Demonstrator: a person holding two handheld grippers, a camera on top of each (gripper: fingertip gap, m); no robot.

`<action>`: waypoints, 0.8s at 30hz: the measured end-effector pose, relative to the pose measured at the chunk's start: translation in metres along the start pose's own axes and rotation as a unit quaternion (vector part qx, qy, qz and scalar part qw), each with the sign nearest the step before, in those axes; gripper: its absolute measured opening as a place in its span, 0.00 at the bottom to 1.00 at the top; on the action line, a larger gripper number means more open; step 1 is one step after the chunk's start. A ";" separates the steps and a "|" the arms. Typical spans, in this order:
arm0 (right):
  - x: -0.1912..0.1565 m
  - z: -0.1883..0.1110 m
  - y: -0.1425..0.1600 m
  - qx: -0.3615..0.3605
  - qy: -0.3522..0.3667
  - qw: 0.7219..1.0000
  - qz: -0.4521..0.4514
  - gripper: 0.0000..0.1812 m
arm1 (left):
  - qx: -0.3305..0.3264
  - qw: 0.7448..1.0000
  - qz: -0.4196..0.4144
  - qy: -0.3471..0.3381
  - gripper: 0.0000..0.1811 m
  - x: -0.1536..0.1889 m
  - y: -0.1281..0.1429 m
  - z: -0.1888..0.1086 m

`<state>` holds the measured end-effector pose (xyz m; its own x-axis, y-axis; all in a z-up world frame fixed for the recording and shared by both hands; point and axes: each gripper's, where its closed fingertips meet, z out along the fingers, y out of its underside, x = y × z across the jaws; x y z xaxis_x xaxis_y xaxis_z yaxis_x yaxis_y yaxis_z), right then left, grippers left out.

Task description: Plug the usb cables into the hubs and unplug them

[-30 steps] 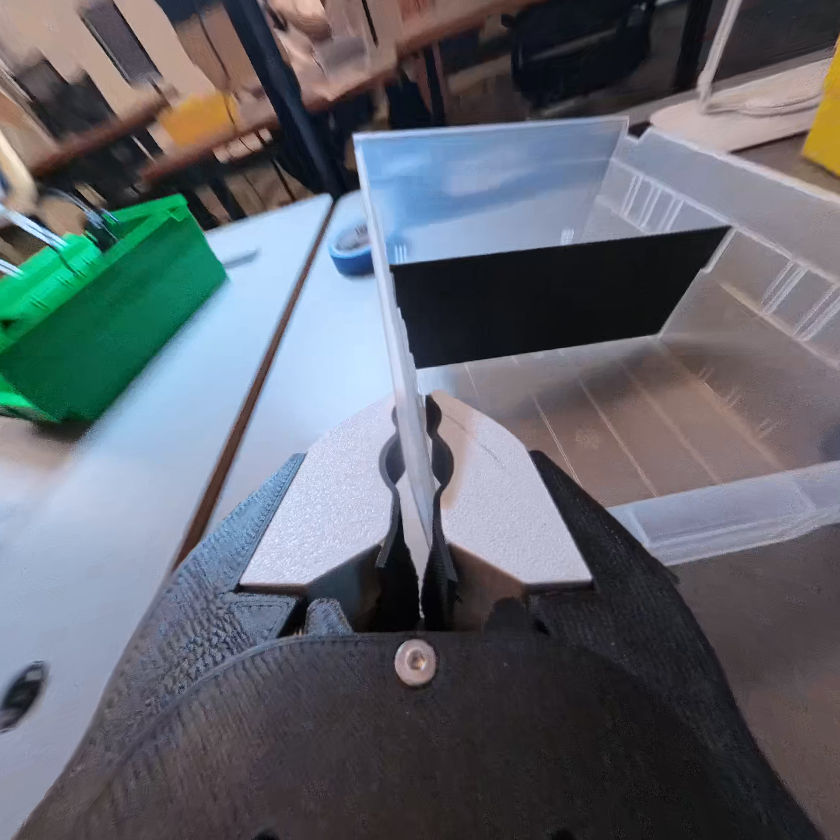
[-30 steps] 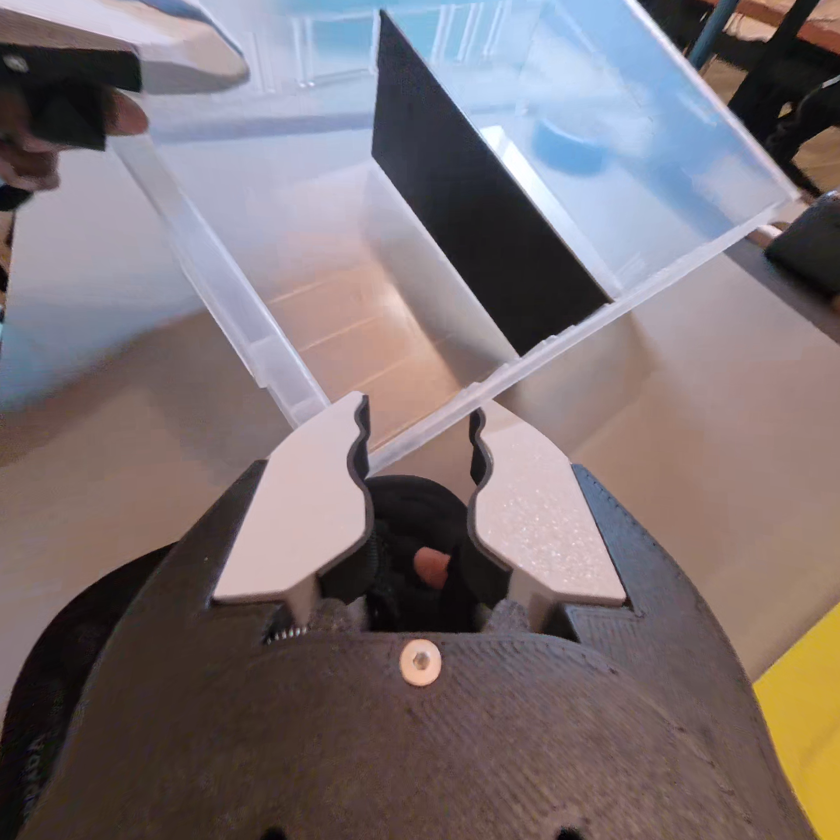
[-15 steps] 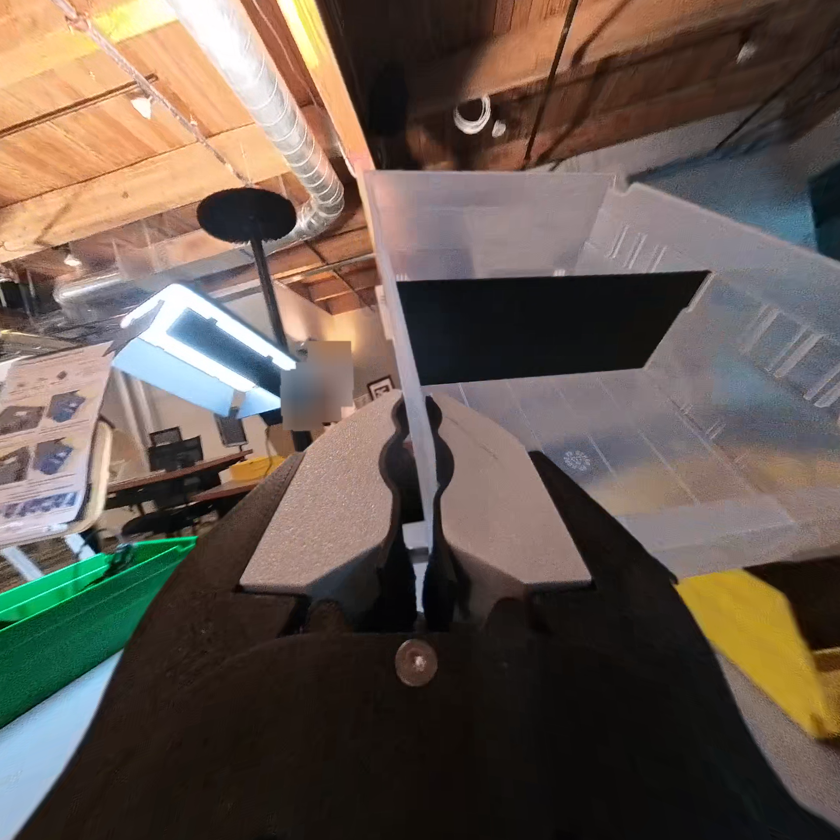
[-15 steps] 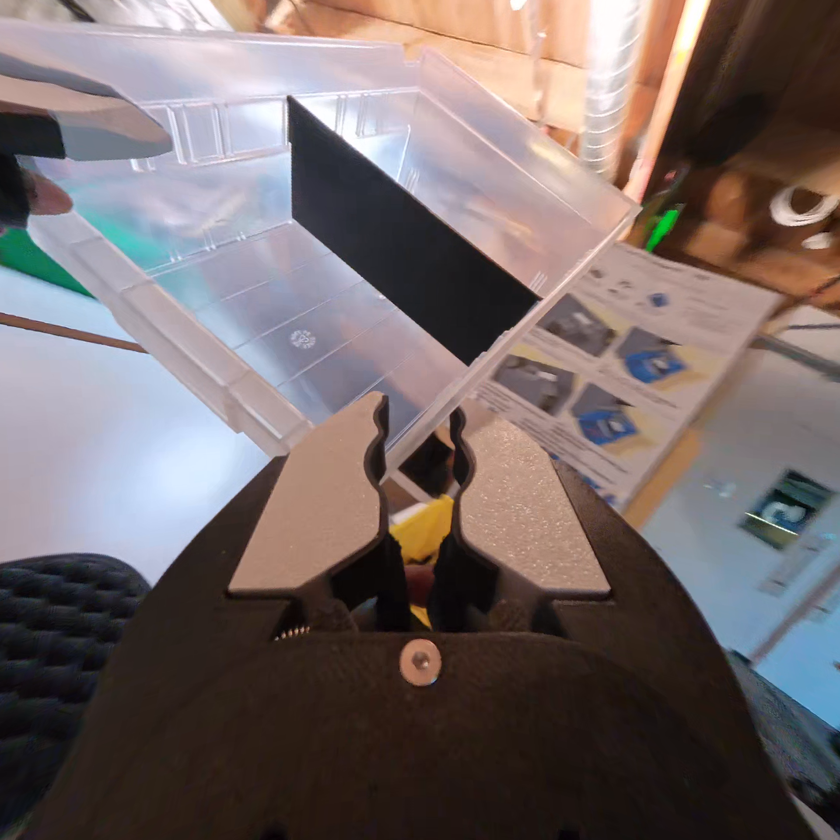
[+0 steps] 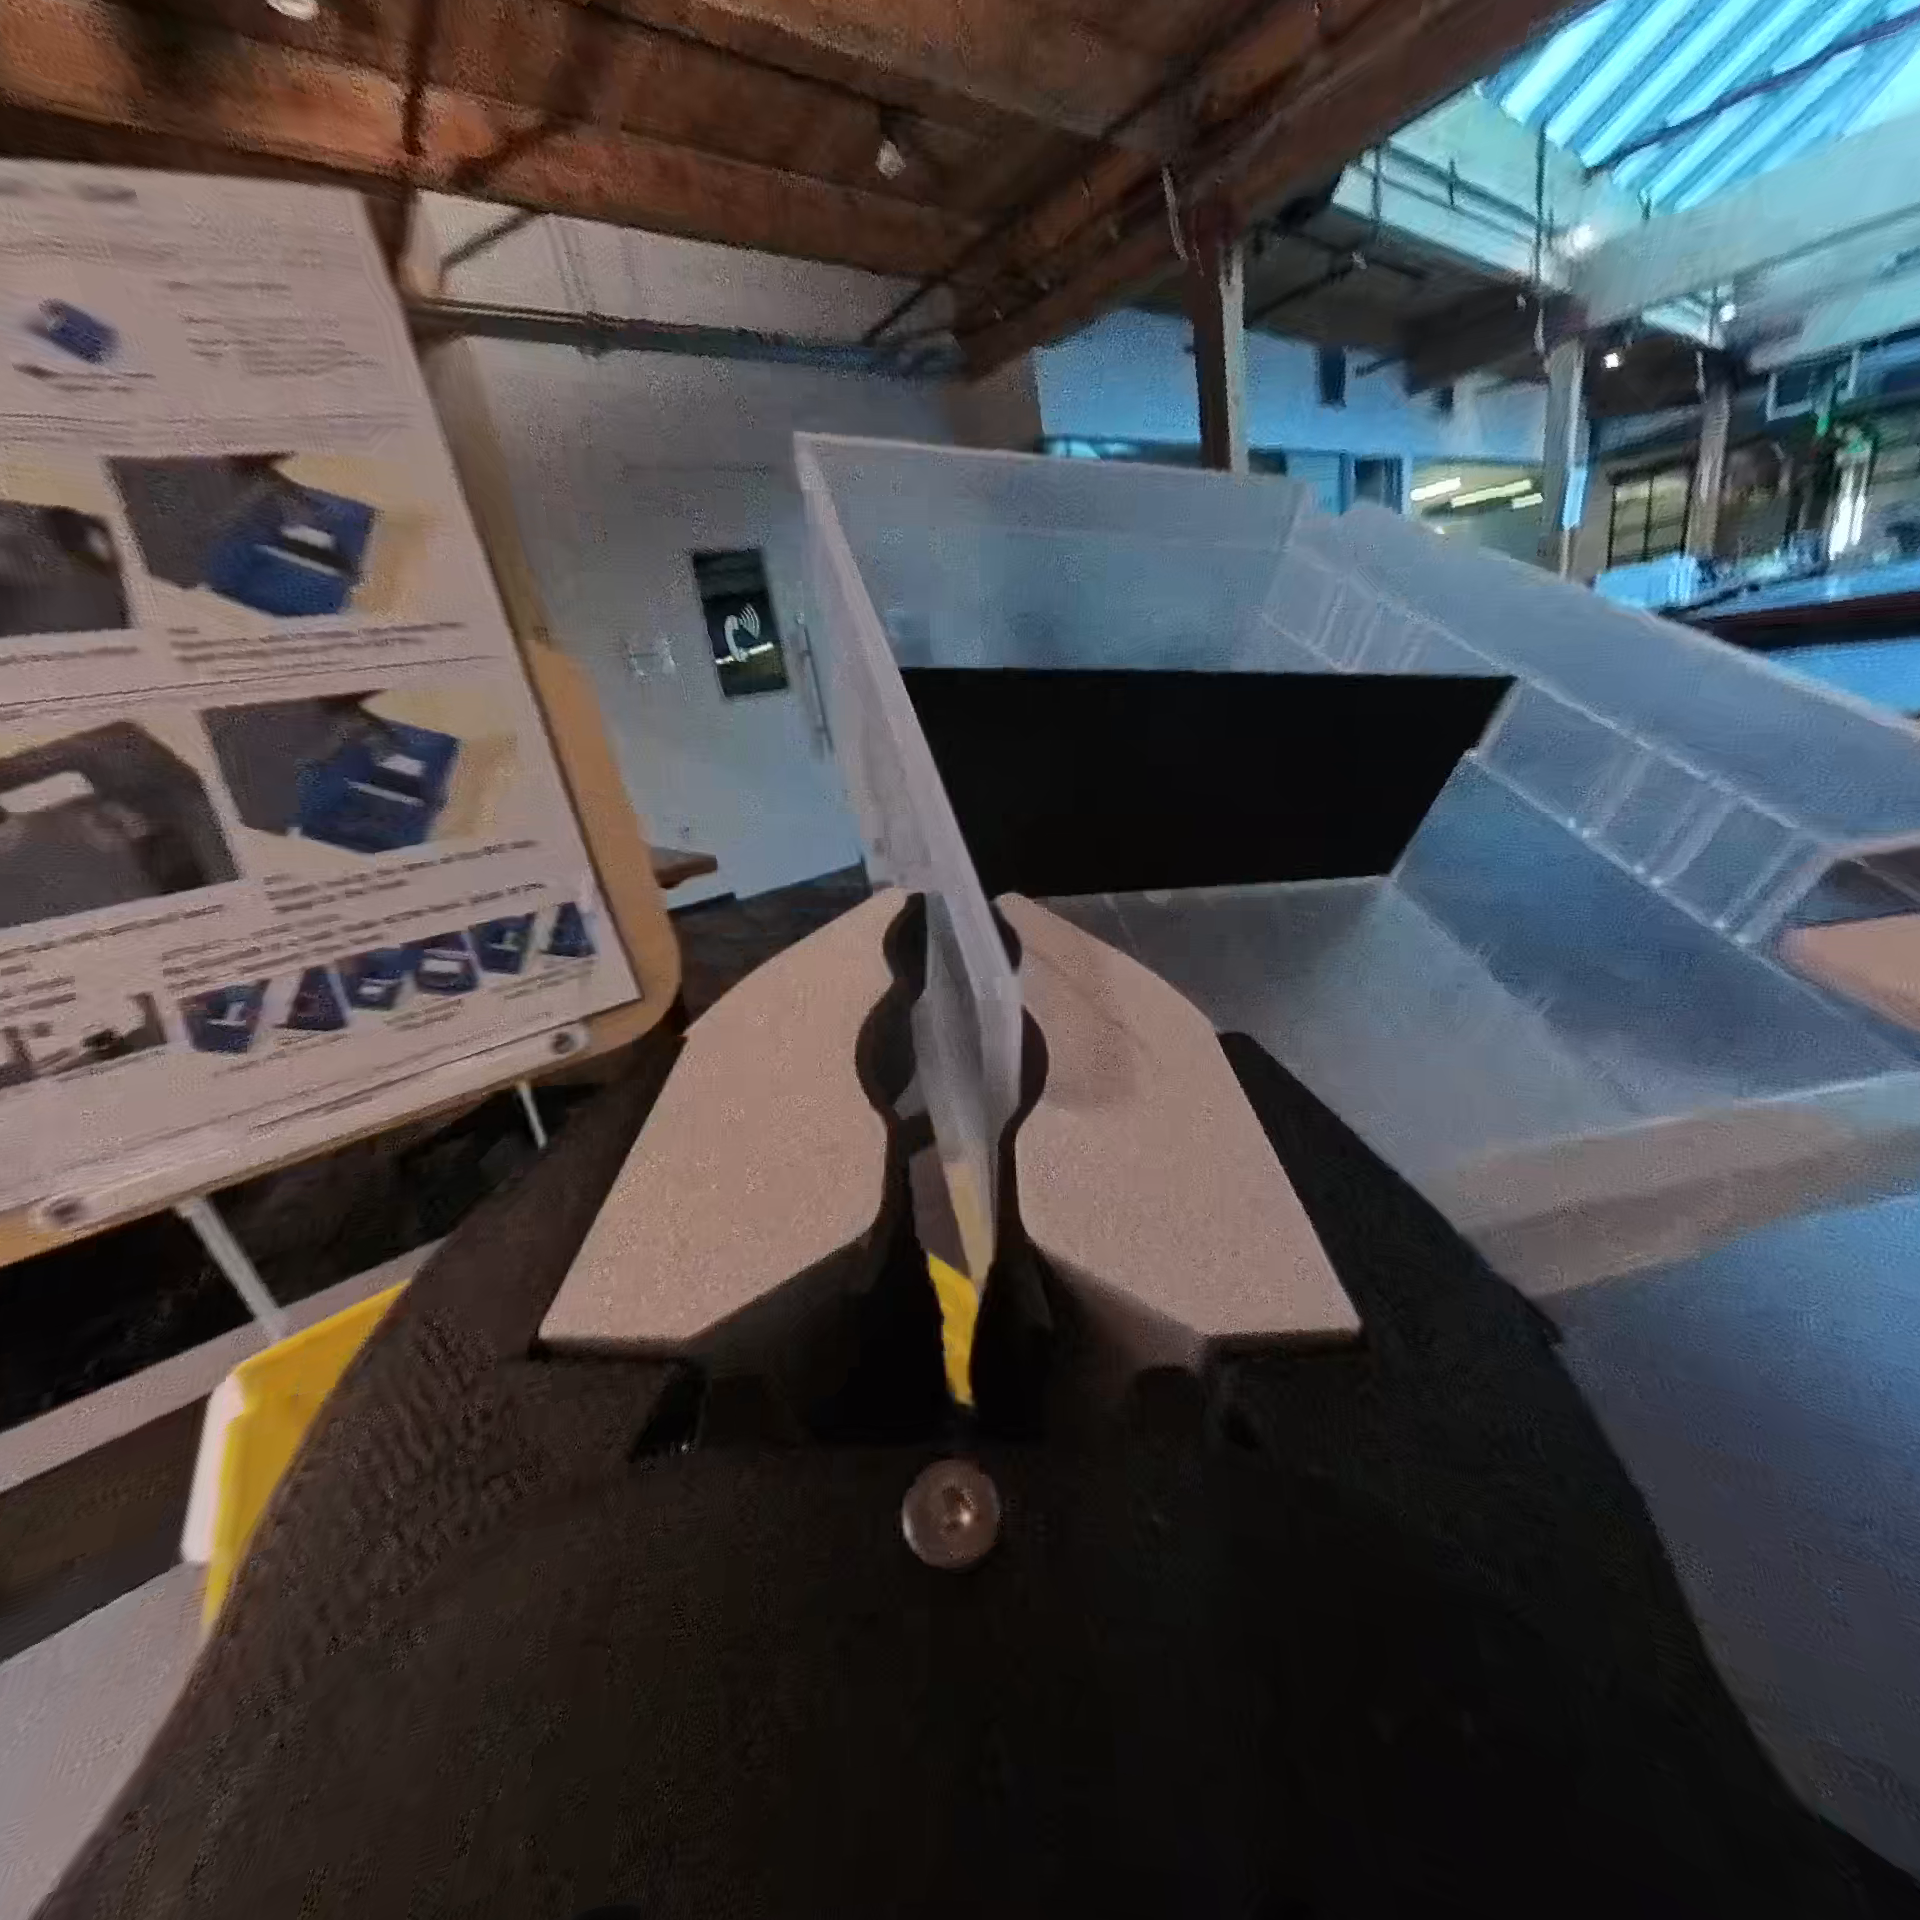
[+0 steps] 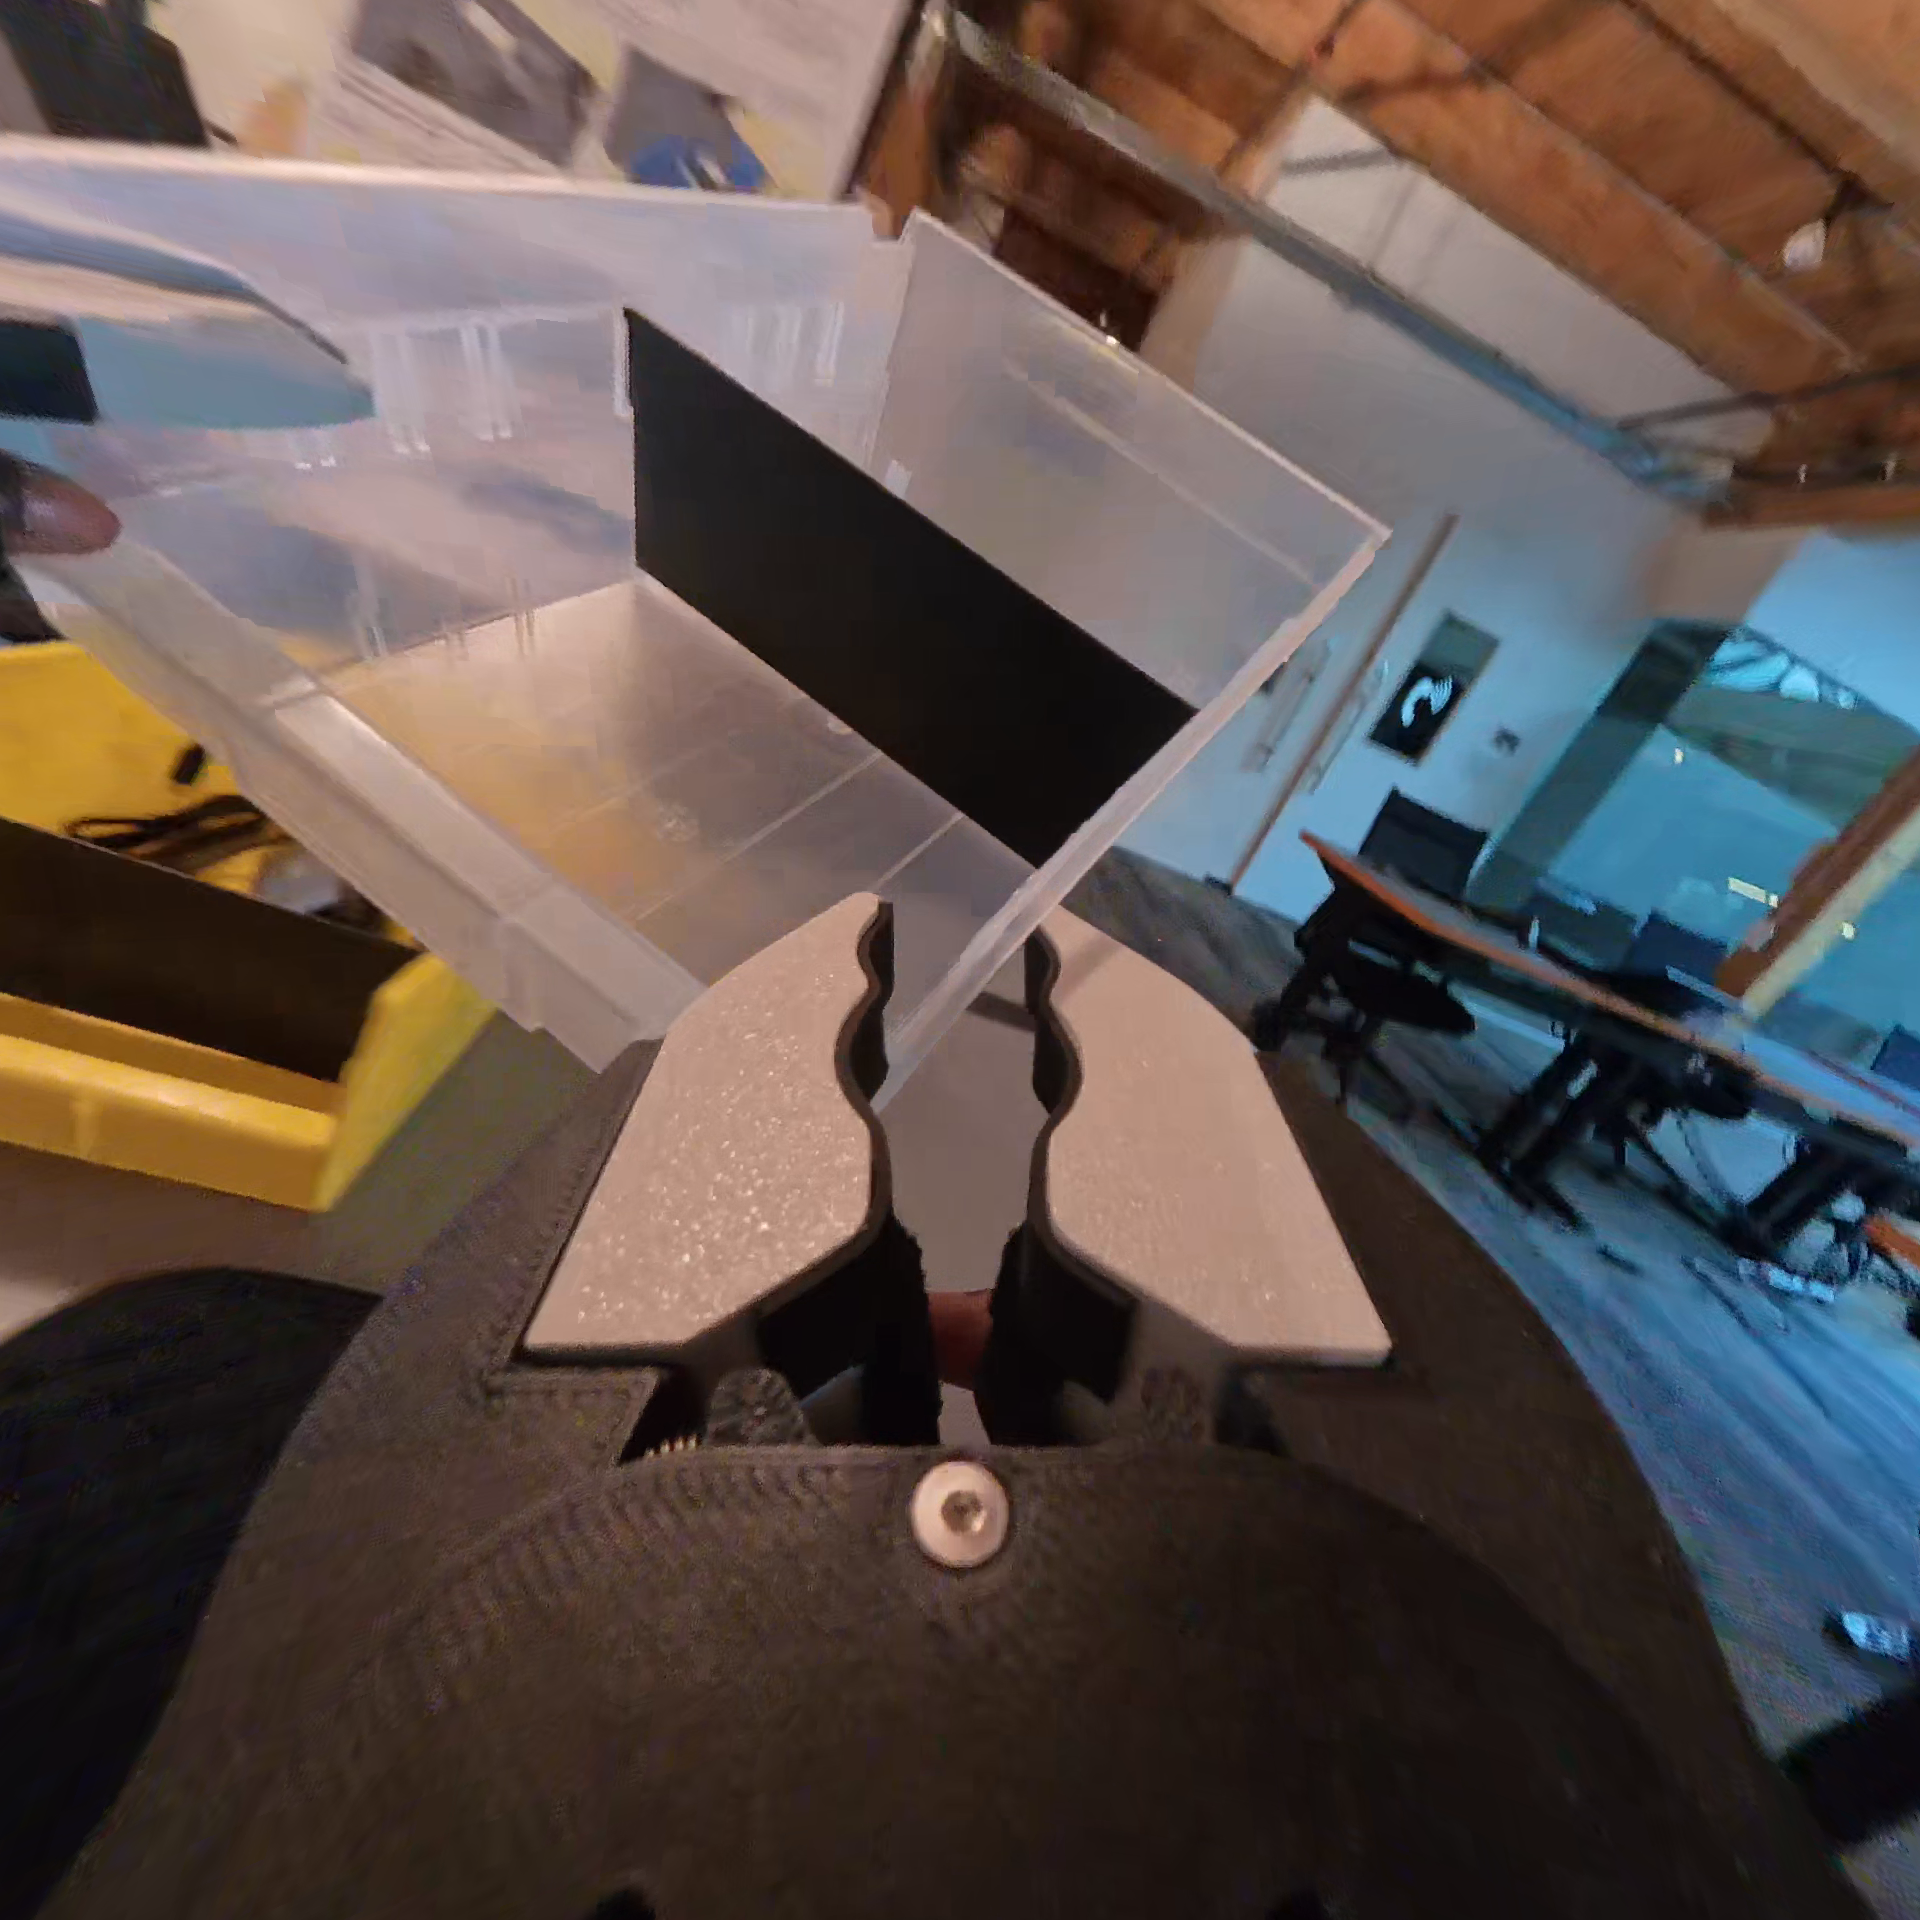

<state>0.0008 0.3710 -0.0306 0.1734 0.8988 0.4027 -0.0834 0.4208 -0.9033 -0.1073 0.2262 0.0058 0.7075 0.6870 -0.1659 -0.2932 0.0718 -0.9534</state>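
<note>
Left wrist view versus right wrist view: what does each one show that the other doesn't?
Only the left shows the left gripper up close, shut on the clear bin wall, beside a large poster board. Only the right shows the right gripper straddling the bin edge with a gap, a yellow bin holding black cables, and long desks. Both share the clear bin and its black divider.

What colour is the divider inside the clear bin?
Black divider panel, clearest in the right wrist view.

A clear, glossy plastic bin (image 5: 1558, 1039) held a matt black divider (image 5: 1174, 779). The left gripper (image 5: 961, 935) had speckled grey matt fingers (image 5: 748, 1143) on a rough, ridged black plastic body. Overhead ran wooden beams (image 5: 727, 104).
</note>
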 end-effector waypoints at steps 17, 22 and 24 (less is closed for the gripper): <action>0.041 -0.016 0.192 -0.218 -0.054 0.973 0.055 0.14 | -0.160 0.983 0.034 0.084 0.09 0.117 0.134 0.062; 0.039 -0.012 0.198 -0.218 -0.052 0.971 0.084 0.13 | -0.195 0.975 0.024 0.104 0.13 0.118 0.149 0.060; 0.039 -0.011 0.196 -0.205 -0.055 0.971 0.109 0.13 | -0.214 0.968 0.046 0.123 0.20 0.122 0.157 0.058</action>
<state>0.0021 0.4870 -0.1941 0.0885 0.9780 0.1887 0.2961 0.1550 -0.9425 -0.1039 0.3629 -0.1496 0.8377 0.4803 -0.2599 -0.1057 -0.3244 -0.9400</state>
